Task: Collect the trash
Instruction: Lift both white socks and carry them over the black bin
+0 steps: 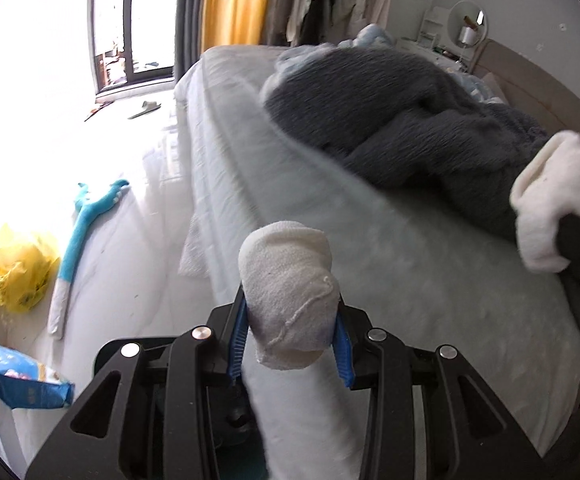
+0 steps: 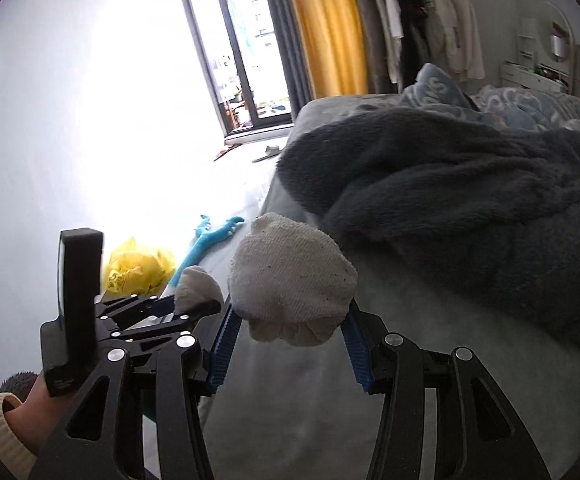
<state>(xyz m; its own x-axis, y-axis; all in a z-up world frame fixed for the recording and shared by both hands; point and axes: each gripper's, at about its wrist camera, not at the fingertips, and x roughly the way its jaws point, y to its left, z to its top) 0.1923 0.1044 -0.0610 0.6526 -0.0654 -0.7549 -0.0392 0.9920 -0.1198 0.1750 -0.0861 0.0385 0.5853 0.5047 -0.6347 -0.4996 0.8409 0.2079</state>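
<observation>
- Holding one white wad each, both grippers hang over the bed [image 1: 290, 184]; these wads look like balled socks or cloth, and I cannot tell which.
- Left gripper [image 1: 290, 344]: jaws closed most of the way onto the left wad [image 1: 288, 292], pinched low so its bulk stands above the blue pads [image 1: 239, 340].
- Right gripper [image 2: 292, 332]: jaws likewise clamped on the right wad [image 2: 292, 276], gripped at its lower edge.
- Grey blanket [image 2: 470, 200] lies heaped on the bed beyond both wads, apart from them.
- On the floor beside the bed sit a yellow bag [image 1: 20, 268], a blue toy [image 1: 86, 220] and a blue packet [image 1: 22, 380].
- Judging by the task, the yellow bag is probably where the wads go, which would explain why they are held lifted, free of the bedding.
</observation>
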